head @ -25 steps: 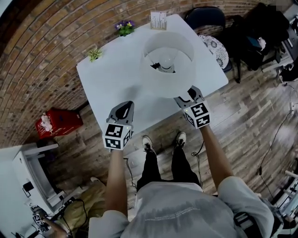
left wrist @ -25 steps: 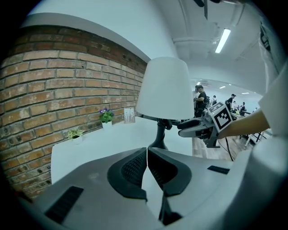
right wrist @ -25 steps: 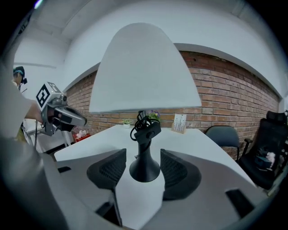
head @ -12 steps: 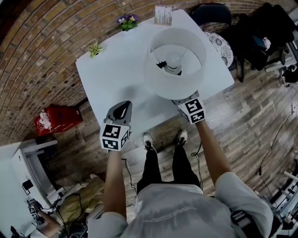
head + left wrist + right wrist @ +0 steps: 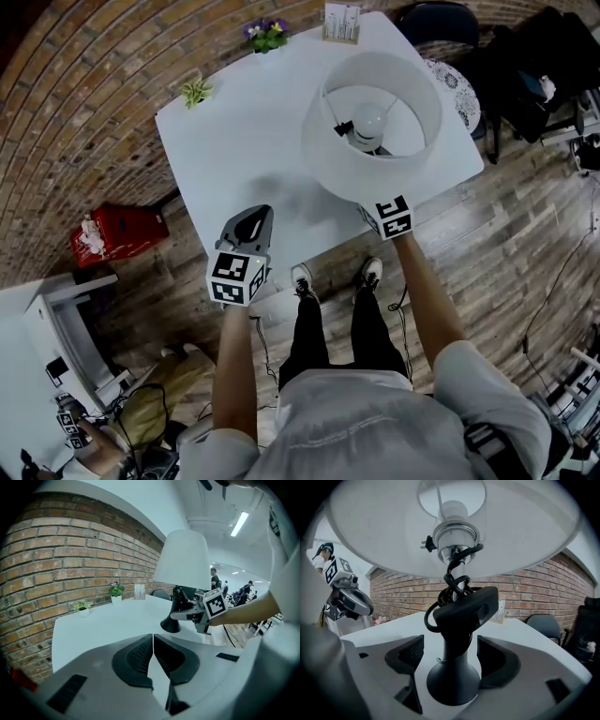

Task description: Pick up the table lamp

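Left of the table lamp point(image 5: 375, 127) the white table point(image 5: 234, 141) lies bare, open room for the left gripper point(image 5: 251, 217), whose jaws are together on nothing. Beyond the lamp and to its left, along the table's far edge, stand a card holder point(image 5: 341, 22), a purple-flowered pot point(image 5: 266, 34) and a small green plant point(image 5: 197, 91), with the brick wall point(image 5: 94, 94) just behind. Under the lamp's shade the right gripper point(image 5: 450, 654) fills the space, its jaws closed about the stem.
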Demonstrator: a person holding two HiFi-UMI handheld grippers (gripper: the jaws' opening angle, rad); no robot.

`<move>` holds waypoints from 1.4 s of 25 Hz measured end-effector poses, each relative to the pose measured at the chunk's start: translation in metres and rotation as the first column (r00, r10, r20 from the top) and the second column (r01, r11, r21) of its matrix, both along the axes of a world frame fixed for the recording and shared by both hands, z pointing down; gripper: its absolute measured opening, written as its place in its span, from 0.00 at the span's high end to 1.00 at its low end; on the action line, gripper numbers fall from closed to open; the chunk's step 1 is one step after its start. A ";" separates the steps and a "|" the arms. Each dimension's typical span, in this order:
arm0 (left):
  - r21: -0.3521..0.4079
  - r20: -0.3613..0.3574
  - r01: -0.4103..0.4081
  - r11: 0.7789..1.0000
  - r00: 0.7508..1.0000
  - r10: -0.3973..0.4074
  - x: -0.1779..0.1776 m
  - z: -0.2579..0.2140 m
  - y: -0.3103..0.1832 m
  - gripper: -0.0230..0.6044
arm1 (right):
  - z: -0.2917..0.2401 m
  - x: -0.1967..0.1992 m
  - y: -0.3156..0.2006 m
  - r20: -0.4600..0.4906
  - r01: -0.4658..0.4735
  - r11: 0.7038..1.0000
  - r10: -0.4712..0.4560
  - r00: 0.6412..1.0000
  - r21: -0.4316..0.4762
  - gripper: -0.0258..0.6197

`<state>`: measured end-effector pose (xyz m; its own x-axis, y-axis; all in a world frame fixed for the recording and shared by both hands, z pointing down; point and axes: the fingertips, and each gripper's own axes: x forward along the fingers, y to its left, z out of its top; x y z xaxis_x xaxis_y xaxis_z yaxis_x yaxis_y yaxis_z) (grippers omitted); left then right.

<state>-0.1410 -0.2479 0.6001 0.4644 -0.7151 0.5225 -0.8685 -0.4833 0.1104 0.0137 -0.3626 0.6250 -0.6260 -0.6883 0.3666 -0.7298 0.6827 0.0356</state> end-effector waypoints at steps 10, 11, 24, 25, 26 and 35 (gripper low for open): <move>-0.023 0.014 0.004 1.000 1.000 -0.003 -0.005 0.011 -0.001 0.94 | -0.004 -0.004 -0.017 0.060 -0.018 0.999 0.016 0.998 0.027 0.47; -0.024 0.015 0.004 1.000 1.000 -0.004 -0.005 0.012 -0.001 0.94 | -0.004 -0.005 -0.018 0.066 -0.020 1.000 0.018 0.998 0.024 0.48; -0.040 0.008 0.010 0.999 1.000 -0.010 -0.006 0.018 -0.001 0.94 | 0.003 -0.012 -0.024 0.053 -0.028 1.000 0.028 0.998 0.000 0.64; -0.040 0.008 0.011 0.999 1.000 -0.011 -0.007 0.018 -0.001 0.94 | 0.002 -0.012 -0.025 0.057 -0.033 0.999 0.033 0.998 0.000 0.64; -0.041 0.009 0.012 0.999 1.000 -0.012 -0.008 0.018 -0.001 0.94 | 0.002 -0.012 -0.026 0.061 -0.036 0.999 0.036 0.997 0.000 0.64; -0.044 0.015 0.028 0.999 1.000 -0.027 -0.015 0.018 -0.002 0.94 | 0.000 -0.011 -0.030 0.049 -0.054 0.998 0.052 0.997 0.025 0.75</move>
